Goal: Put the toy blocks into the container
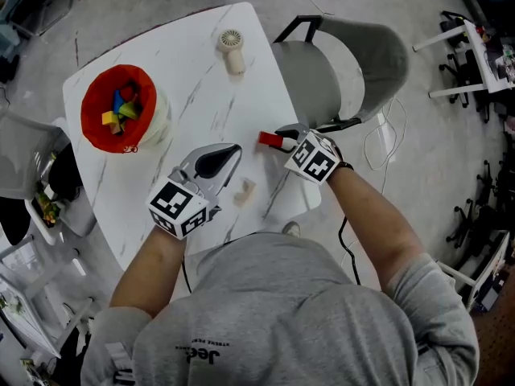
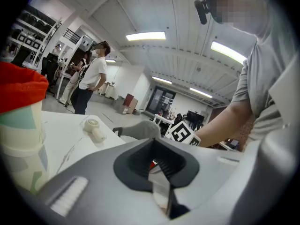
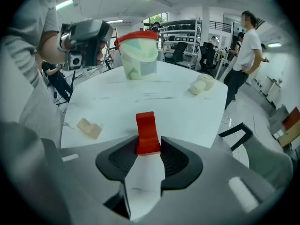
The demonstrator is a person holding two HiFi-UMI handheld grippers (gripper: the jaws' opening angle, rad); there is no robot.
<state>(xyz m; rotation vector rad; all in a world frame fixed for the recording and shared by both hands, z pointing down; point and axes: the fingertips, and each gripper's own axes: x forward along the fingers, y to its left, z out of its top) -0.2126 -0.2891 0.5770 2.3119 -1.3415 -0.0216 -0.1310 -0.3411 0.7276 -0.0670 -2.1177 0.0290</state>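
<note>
A red block (image 1: pixel 269 140) (image 3: pixel 147 131) lies near the white table's right edge, and my right gripper (image 1: pixel 279 137) (image 3: pixel 148 148) is shut on it, one jaw against each of its sides. A beige block (image 1: pixel 245 192) (image 3: pixel 89 128) rests on the table between my two grippers. My left gripper (image 1: pixel 234 149) (image 2: pixel 156 166) hovers just left of the beige block, jaws together and holding nothing. The container (image 1: pixel 90 117) (image 2: pixel 19 116) (image 3: pixel 139 55), a pale bucket with a red liner, stands at the far left with several coloured blocks inside.
A small cream hand-held fan (image 1: pixel 232 48) (image 3: pixel 200 85) (image 2: pixel 93 129) lies at the table's far edge. A grey chair (image 1: pixel 350 63) stands right of the table. Shelves and carts crowd the floor at left. People stand in the background.
</note>
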